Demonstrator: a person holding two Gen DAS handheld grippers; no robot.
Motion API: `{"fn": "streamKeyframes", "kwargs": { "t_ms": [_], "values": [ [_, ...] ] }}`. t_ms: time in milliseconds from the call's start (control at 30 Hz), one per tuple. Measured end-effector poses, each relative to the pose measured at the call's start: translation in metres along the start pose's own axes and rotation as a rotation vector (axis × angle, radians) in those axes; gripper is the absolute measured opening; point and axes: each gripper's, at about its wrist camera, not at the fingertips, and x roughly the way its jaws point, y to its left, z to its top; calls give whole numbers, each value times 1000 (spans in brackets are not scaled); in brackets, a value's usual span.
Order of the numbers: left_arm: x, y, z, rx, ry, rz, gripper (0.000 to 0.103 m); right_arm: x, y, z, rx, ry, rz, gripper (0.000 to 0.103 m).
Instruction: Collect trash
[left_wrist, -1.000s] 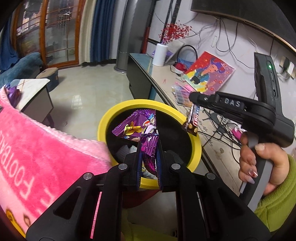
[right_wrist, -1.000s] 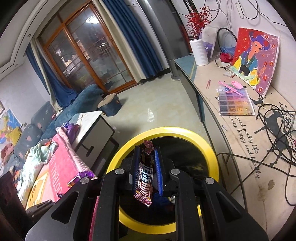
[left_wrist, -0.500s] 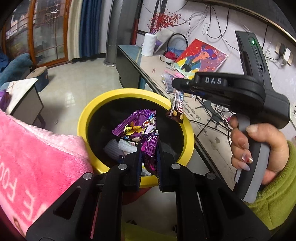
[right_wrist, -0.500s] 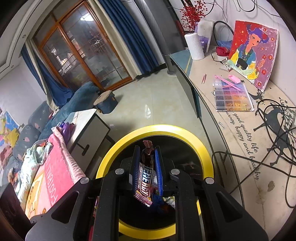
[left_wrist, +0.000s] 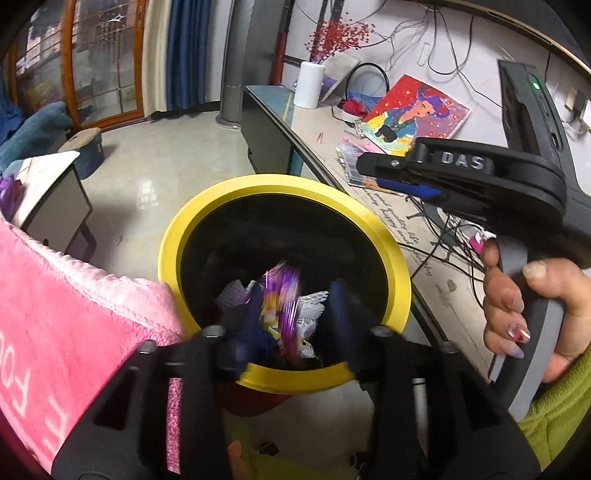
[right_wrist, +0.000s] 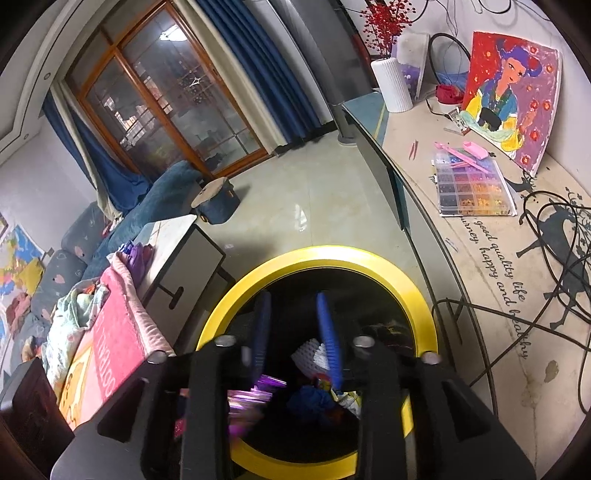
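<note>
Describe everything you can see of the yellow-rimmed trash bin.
The trash bin is round, with a broad, smooth yellow rim that looks plastic and a black inside. It stands upright on the floor, between a pink blanket and a long sideboard. Crumpled white paper and purple wrappers lie inside. Both open grippers hover over its mouth.

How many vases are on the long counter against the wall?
1: a white ribbed vase holding red berry sprigs stands at the counter's far end, left of the painting. Others could sit beyond the frame.
</note>
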Motion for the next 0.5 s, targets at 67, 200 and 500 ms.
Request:
{"fn": "streamKeyframes", "kwargs": {
  "t_ms": [67, 200, 500],
  "values": [
    [-1, 1, 0, -1, -4, 5, 43, -1, -1, -1, 1, -3, -8, 31],
    [-5, 7, -1, -22, -17, 19, 65, -5, -3, -2, 5, -3, -10, 39],
    [-27, 29, -1, -90, -68, 95, 92, -27, 9, -14, -51, -37, -48, 67]
  ]
}}
